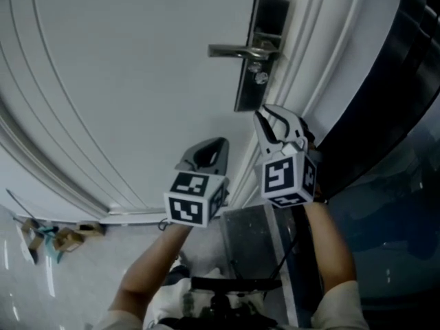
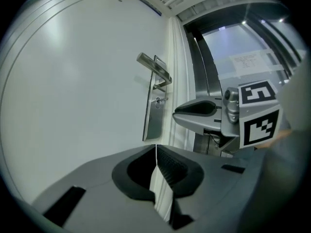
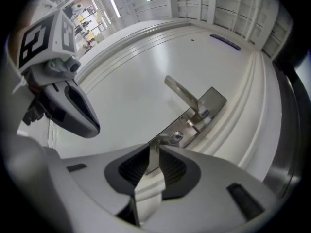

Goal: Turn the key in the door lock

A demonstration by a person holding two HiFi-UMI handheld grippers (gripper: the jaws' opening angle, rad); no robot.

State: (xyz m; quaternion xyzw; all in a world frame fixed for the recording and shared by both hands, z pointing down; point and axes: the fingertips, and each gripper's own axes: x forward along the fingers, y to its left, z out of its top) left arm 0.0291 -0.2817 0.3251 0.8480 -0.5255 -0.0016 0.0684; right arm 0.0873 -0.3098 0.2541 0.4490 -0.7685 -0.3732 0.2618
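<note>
Jutting from the lock (image 3: 179,135), the key (image 3: 164,139) sits just beyond the right claw (image 3: 152,148).

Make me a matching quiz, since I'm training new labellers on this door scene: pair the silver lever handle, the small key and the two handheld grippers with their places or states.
Things:
1. silver metal lever handle
2. small metal key
3. left gripper
4. right gripper

Places or states:
a. jaws slightly apart, empty, close to the lock
b. sitting in the cylinder under the handle
c. jaws together, empty, farther from the lock
d. pointing sideways from the tall metal lock plate on the white door

Pairs: 1-d, 2-b, 3-c, 4-a.
</note>
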